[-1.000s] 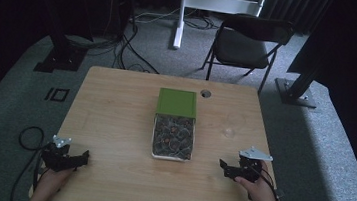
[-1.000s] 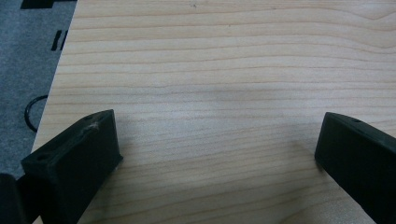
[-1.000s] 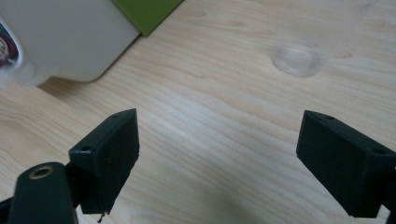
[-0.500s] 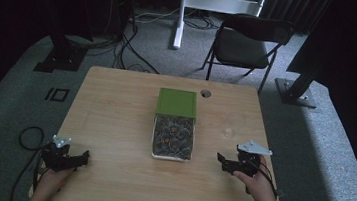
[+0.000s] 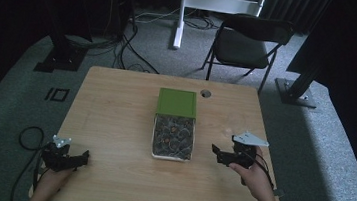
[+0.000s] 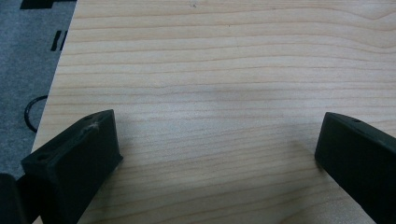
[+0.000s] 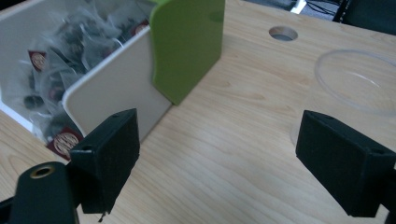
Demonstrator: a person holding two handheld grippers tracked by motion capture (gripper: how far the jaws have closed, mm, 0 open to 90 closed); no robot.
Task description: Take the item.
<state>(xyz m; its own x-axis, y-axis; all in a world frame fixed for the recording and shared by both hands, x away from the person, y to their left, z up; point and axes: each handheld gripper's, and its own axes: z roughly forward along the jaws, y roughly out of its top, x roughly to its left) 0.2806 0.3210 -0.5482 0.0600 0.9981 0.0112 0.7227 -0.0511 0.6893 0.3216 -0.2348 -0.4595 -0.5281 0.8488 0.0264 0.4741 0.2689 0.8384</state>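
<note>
Since a second ago the right hand-held gripper [image 5: 221,154] has crept a little left and forward across the counter [image 5: 114,114], closing on the white box of tea bags [image 5: 173,139], while the left hand-held gripper [image 5: 80,158] has stayed put near the front left corner. Both stand wide open and hold nothing: the left gripper view has only bare wood between the jaws, and the right gripper view has wood between them, with the white wall of the box just beyond one jaw. That box sits mid-counter, its green lid [image 5: 177,102] covering the far half and the near half open on loose sachets [image 7: 56,56]. A clear plastic cup [image 7: 355,86] stands just right of the box, close to the right hand-held gripper. The sachets look very light, soft and crinkly, likely slippery in their clear wrappers, so pinching one by an upstanding corner or edge should serve best; too deep a bite may drag up several. The cup seems thin and easily tipped.
</note>
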